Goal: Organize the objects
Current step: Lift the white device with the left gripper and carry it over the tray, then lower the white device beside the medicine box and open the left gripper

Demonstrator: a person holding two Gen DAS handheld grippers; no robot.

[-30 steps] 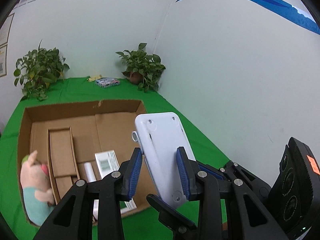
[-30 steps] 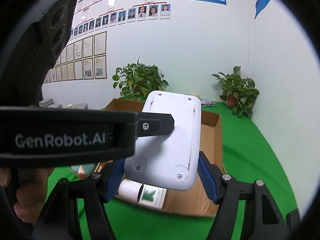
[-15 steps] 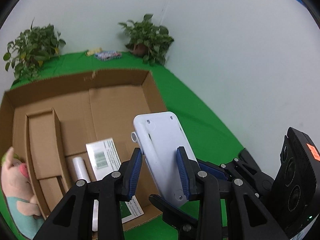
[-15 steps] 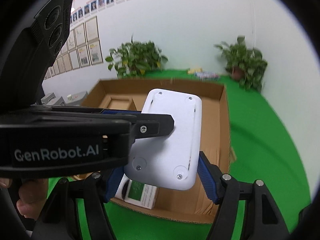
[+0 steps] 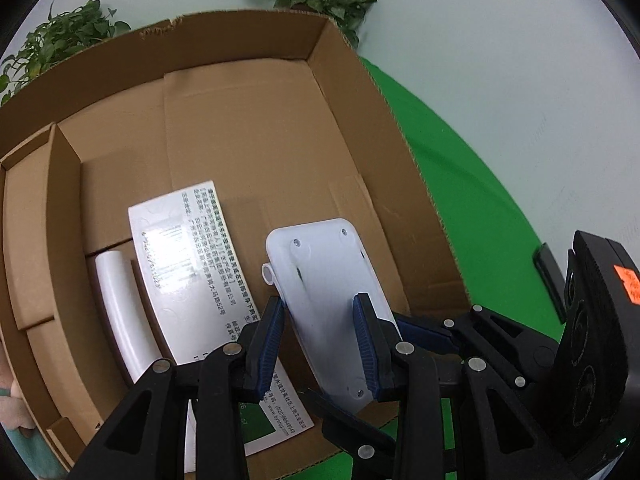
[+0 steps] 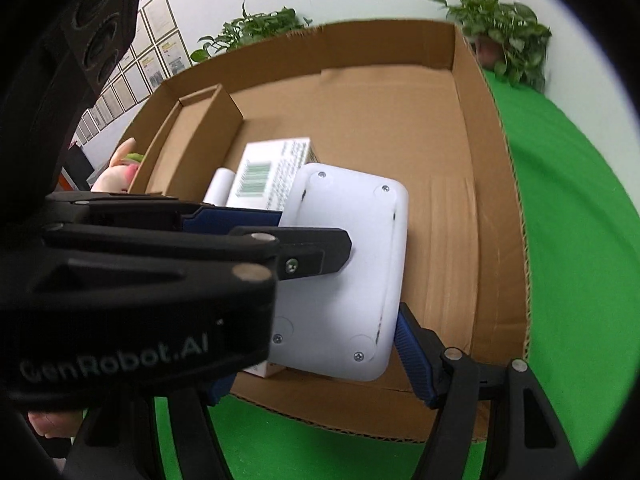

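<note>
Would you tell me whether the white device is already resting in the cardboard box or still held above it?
Still held: both grippers' jaws clamp the white device over the cardboard box, clear of its floor.

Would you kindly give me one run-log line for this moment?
left gripper: shut on white device | right gripper: shut on white device | above cardboard box
</note>
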